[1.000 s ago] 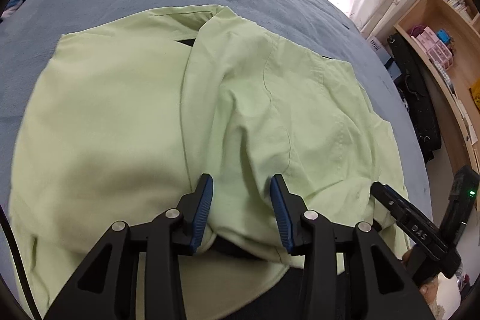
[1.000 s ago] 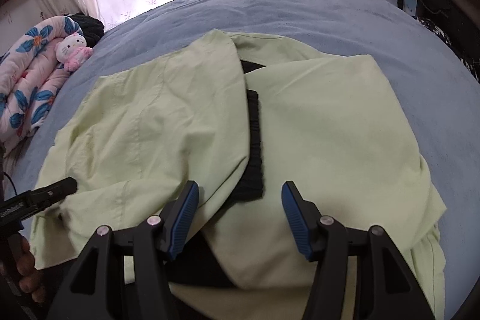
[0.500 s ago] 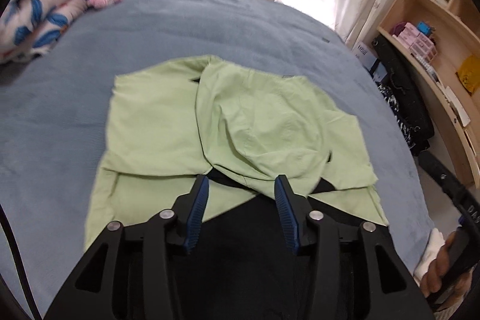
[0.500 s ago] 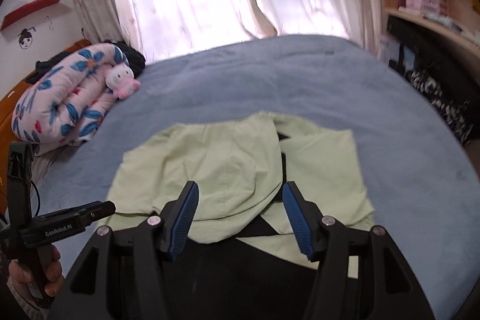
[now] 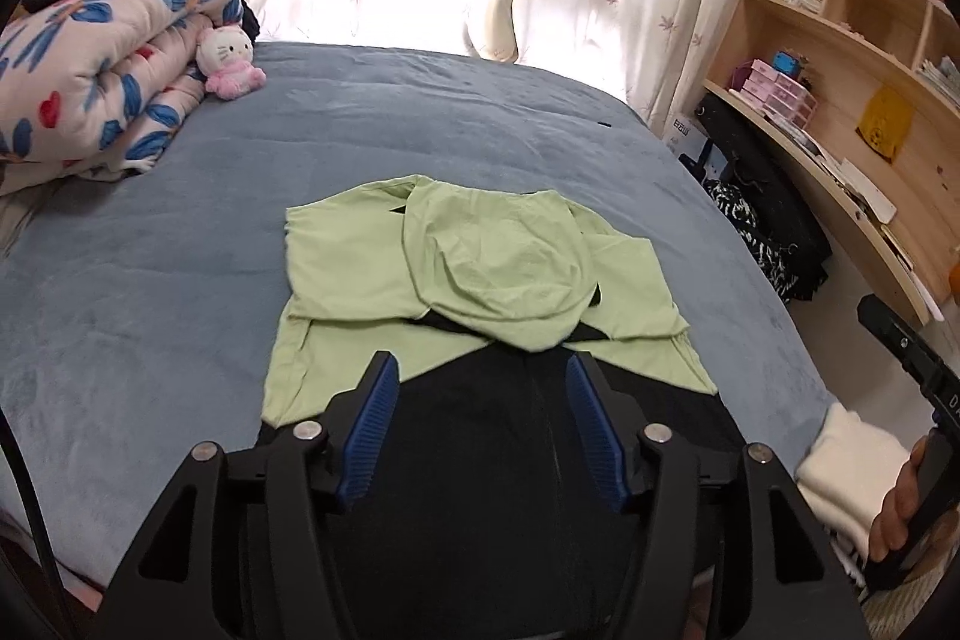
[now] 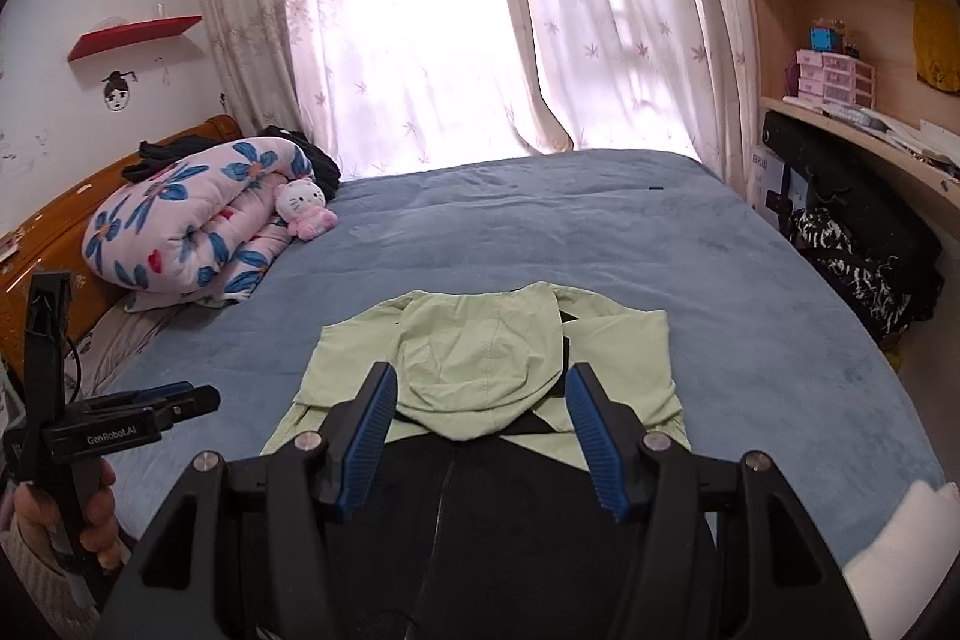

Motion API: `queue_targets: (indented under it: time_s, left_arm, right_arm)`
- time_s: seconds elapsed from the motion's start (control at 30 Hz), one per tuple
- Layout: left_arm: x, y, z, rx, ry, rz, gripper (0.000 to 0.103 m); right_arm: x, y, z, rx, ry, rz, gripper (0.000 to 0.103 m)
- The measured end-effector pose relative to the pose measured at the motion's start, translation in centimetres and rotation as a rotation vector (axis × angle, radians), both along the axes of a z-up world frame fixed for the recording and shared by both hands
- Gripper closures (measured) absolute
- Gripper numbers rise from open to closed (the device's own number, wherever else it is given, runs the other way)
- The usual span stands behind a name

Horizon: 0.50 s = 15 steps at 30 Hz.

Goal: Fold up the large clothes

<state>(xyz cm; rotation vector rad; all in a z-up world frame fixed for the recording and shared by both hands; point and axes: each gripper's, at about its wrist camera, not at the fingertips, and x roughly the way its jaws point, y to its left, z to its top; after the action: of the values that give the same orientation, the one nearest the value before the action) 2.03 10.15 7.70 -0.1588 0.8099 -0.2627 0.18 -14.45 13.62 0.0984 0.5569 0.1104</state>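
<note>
A light green jacket [image 5: 480, 274] with a black lower part lies folded on the blue bed [image 5: 180, 292], its hood laid over the middle. It also shows in the right wrist view [image 6: 480, 358]. My left gripper [image 5: 483, 427] is open and empty, held above the jacket's near black part. My right gripper [image 6: 480, 433] is open and empty, also raised above the near end. The left gripper also shows at the left of the right wrist view [image 6: 180, 400].
A rolled floral quilt [image 5: 90, 64] and a pink plush toy [image 5: 231, 61] lie at the bed's far left. Wooden shelves [image 5: 840, 40] and dark bags [image 5: 762, 220] stand to the right. Curtains [image 6: 450, 10] hang behind the bed.
Both grippers have pulled back and up from the jacket, so it looks smaller and farther. The hood lies flatter over the middle. Both stay open.
</note>
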Motion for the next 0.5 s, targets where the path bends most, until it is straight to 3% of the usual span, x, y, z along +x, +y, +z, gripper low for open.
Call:
queue_targets:
  time_s: [0.2,0.37,0.5]
  left_arm:
    - [-5.1,1.8,-0.9,0.043,0.029,-0.002,0.04]
    - [-7.6,4.1,-2.7,0.093,0.086,0.034,0.039]
    - [-8.5,6.4,-5.3,0.1,0.154,0.07,0.039]
  right_arm:
    - [-5.0,0.0,-0.5,-0.009,0.016,0.049,0.042]
    - [-8.6,-0.6,-2.0,-0.073,0.034,0.051,0.032]
    - [-9.8,-2.4,-4.9,-0.048,0.123,0.029,0.031]
